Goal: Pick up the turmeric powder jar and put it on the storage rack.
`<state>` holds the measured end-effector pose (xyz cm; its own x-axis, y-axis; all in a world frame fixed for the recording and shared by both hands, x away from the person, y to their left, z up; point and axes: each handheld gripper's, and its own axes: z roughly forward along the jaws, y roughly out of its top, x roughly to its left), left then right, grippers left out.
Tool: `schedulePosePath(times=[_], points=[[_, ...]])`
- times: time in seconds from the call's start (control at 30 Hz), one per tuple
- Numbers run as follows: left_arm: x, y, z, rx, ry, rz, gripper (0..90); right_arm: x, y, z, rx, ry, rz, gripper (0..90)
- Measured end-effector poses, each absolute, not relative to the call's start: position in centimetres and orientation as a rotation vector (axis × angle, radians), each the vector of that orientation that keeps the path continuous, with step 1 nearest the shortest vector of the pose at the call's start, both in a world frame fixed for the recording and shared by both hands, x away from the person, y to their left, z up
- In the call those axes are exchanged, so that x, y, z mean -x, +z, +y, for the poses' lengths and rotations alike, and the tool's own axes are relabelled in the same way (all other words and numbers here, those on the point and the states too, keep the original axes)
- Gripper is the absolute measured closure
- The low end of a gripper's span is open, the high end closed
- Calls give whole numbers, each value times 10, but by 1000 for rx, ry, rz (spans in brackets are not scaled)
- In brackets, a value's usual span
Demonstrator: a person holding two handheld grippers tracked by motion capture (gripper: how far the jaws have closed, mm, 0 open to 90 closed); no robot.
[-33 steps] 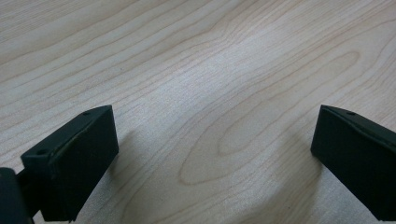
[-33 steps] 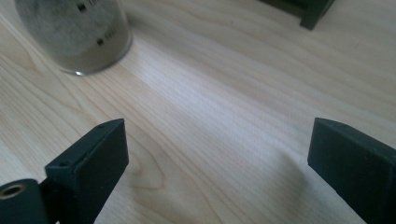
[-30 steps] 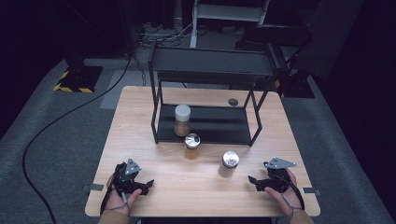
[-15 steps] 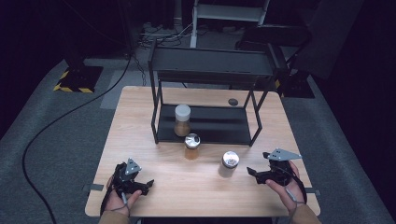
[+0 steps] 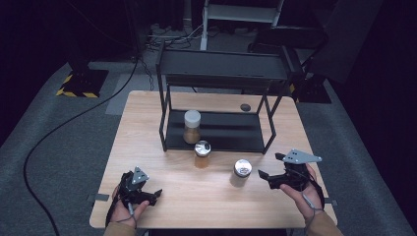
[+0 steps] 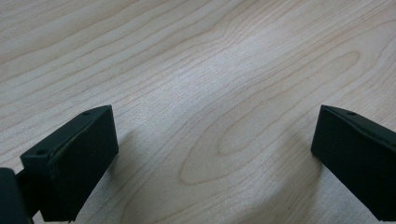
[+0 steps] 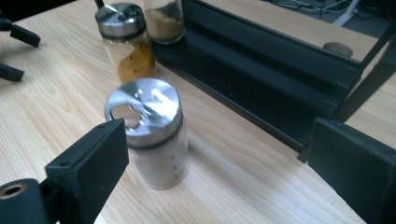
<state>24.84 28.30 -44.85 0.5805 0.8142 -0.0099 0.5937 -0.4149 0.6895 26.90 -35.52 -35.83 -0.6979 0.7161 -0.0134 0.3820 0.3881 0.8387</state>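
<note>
Three spice jars stand mid-table. A white-lidded jar sits on the lower tier of a black rack. An amber-filled jar with a silver lid stands just in front of the rack. A pale-filled jar with a silver lid stands to its right. My right gripper is open, just right of the pale jar and apart from it, its jaws wide. My left gripper rests open near the front left edge, with bare wood between its jaws.
The wooden table carries a small dark disc at its back right, beside the rack's leg. The rack's upper shelf overhangs the lower tier. A black cable runs over the grey floor at the left.
My right gripper has lifted and moved forward and left, toward the pale silver-lidded jar. The left gripper and the jars have stayed put.
</note>
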Motion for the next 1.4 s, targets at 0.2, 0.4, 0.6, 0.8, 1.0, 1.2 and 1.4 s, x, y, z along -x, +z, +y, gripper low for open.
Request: schedulePosePath(times=[0.2, 0.4, 0.6, 0.8, 1.0, 1.2, 1.4], points=[[-248, -449, 283, -2153, 433, 1117, 5, -271, -350, -346, -929, 1241, 2278, 55], [-248, -449, 283, -2153, 433, 1116, 5, -275, -345, -334, -909, 1260, 2278, 54], [-248, -449, 283, -2153, 433, 1117, 5, -280, -338, -320, -886, 1254, 2292, 54], [-248, -449, 283, -2153, 434, 1116, 5, -284, -333, -306, -869, 1254, 2296, 54], [-248, -449, 283, -2153, 434, 1117, 5, -288, -329, -293, -854, 1252, 2309, 53], [-248, -448, 283, -2153, 434, 1117, 5, -293, -326, -278, -837, 1246, 2325, 54], [-248, -448, 283, -2154, 433, 1116, 5, -297, -325, -266, -829, 1246, 2332, 53]])
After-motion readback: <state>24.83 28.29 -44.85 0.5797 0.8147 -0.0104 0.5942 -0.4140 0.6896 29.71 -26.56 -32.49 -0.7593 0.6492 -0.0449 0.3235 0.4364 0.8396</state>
